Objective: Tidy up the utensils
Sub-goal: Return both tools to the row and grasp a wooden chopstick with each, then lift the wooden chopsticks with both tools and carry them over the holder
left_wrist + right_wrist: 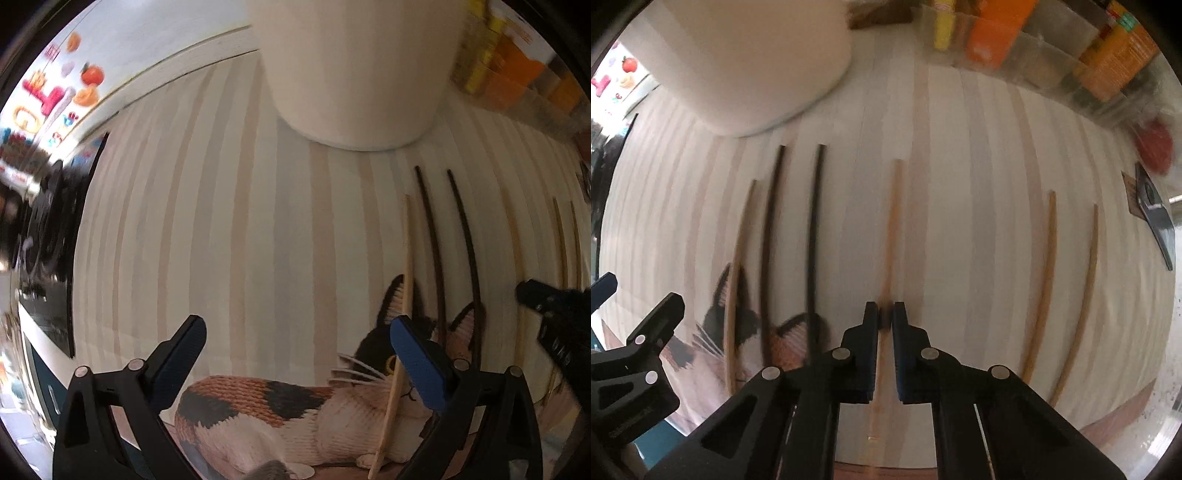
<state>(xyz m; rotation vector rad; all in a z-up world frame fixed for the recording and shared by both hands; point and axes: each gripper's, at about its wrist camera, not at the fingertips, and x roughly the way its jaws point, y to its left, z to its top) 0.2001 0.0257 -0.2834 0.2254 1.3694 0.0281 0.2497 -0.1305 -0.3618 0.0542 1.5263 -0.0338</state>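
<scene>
Several chopsticks lie side by side on a striped placemat (221, 240) with a cat picture (258, 406). In the right wrist view my right gripper (885, 310) is shut on a light wooden chopstick (892, 221) that runs between its pads and still lies along the mat. To its left lie two black chopsticks (814, 221) and another wooden one (740, 251); two more wooden ones (1045, 277) lie to the right. My left gripper (297, 325) hangs open over the cat picture, its right finger next to a wooden chopstick (406, 258). A white cylindrical container (354, 74) stands behind.
Orange and yellow boxes (993, 37) in a clear organizer line the back edge. A red object (1154, 144) and a dark flat tool (1156, 218) sit at the far right. Colourful magnets (55, 96) show on a white surface at the left.
</scene>
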